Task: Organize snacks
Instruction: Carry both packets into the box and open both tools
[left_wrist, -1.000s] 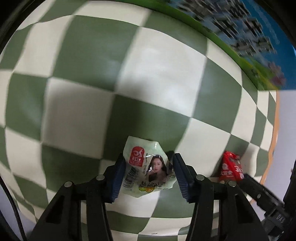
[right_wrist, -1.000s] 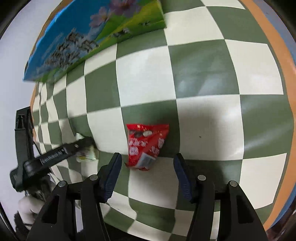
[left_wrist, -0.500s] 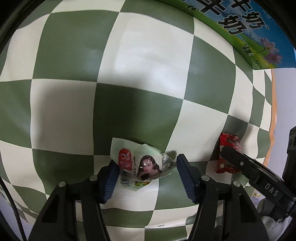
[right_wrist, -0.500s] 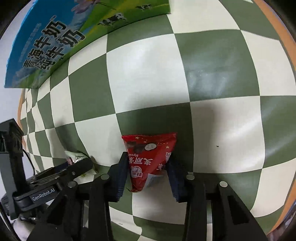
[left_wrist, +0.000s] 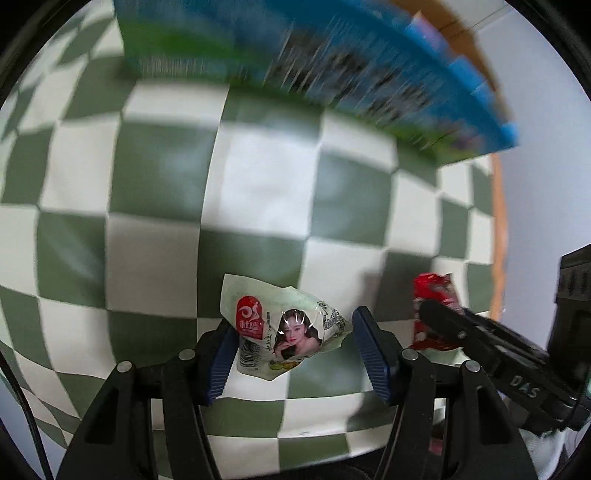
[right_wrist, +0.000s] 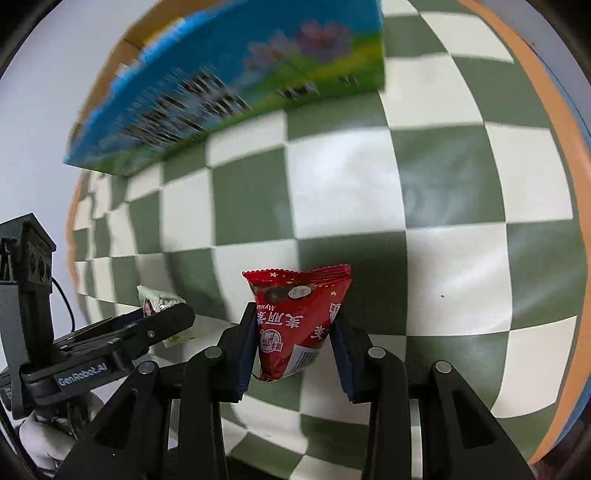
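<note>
A pale green snack packet with a printed portrait hangs between the blue pads of my left gripper, which is shut on it above the checked cloth. In the right wrist view, a red snack packet with white lettering is pinched between the pads of my right gripper, which is shut on it, the packet's top edge sticking up. Each view shows the other tool: the red packet at lower right behind a black finger, and the left gripper with the green packet at lower left.
A large blue and green milk carton box stands at the far side of the green and cream checked tablecloth. The table's orange rim runs along the right. A white-gloved hand holds the left tool.
My right gripper closed on the red packet, which lay loose on the cloth before. Both grippers have risen with their packets, and the milk box now fills more of each view.
</note>
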